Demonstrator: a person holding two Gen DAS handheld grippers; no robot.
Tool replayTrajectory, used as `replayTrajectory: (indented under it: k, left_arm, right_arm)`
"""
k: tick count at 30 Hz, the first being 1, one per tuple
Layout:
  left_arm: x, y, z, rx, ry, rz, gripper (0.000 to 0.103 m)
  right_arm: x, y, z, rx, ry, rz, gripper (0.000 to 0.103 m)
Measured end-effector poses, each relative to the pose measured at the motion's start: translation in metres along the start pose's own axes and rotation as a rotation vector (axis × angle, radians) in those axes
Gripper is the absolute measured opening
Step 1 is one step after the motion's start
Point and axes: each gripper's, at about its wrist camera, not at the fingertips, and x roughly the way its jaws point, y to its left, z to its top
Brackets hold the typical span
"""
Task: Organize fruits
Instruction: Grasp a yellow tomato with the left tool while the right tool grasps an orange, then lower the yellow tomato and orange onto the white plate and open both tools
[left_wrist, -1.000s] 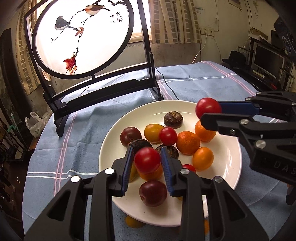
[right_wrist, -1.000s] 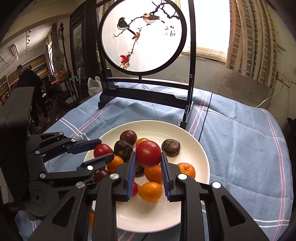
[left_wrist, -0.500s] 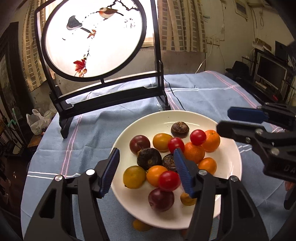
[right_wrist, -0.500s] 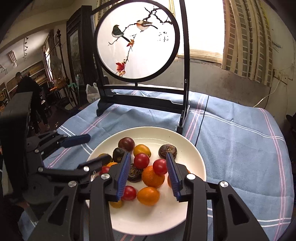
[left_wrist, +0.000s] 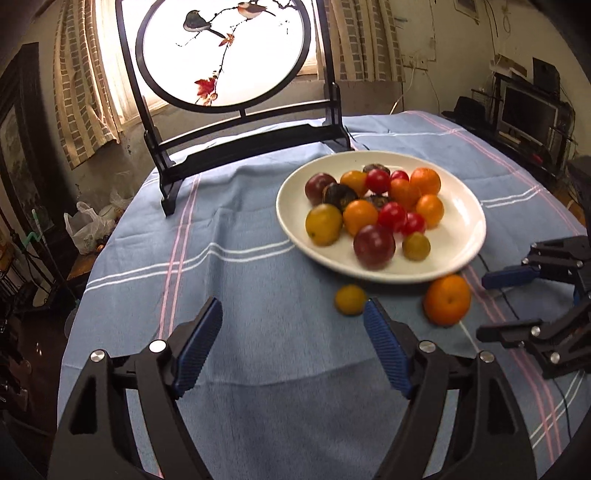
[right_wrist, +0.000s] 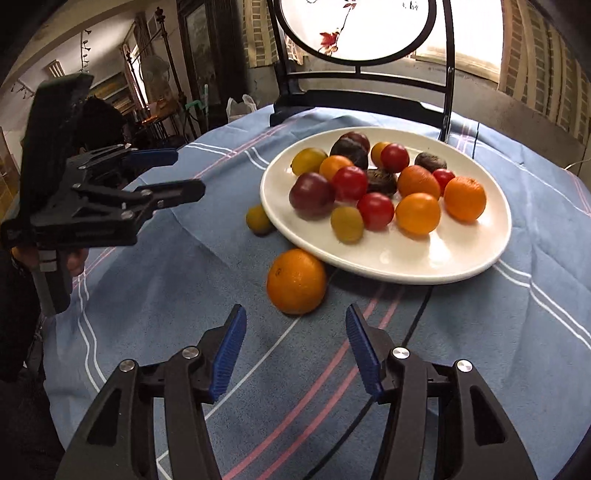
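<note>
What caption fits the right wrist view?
Empty right gripper, jaws opening, faces an orange beside the fruit plate.

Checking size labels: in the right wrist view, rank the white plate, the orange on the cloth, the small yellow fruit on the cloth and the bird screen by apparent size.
1. White plate
2. Bird screen, cropped at the top, so unsure against the plate
3. Orange, nearest the camera, so it looks enlarged
4. Yellow fruit

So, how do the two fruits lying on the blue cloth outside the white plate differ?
The round orange citrus fruit is clearly bigger than the small yellow-green fruit. The citrus is bright orange, the small one dull yellow-green. Both lie on the cloth by the plate's rim.
</note>
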Motion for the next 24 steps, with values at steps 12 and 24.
replayTrajectory:
  k: [12, 24]
  left_arm:
    - [0.037, -0.027, -0.002, 0.035, 0.065, -0.066, 0.076]
    - [0.076, -0.035, 0.01, -0.005, 0.137, -0.106, 0.03]
  right_arm:
    - [0.009, -0.003, 0.002, 0.025, 0.013, -0.01, 0.038]
    - [-0.009, -0.017, -0.012, 0.048, 0.004, 0.006, 0.039]
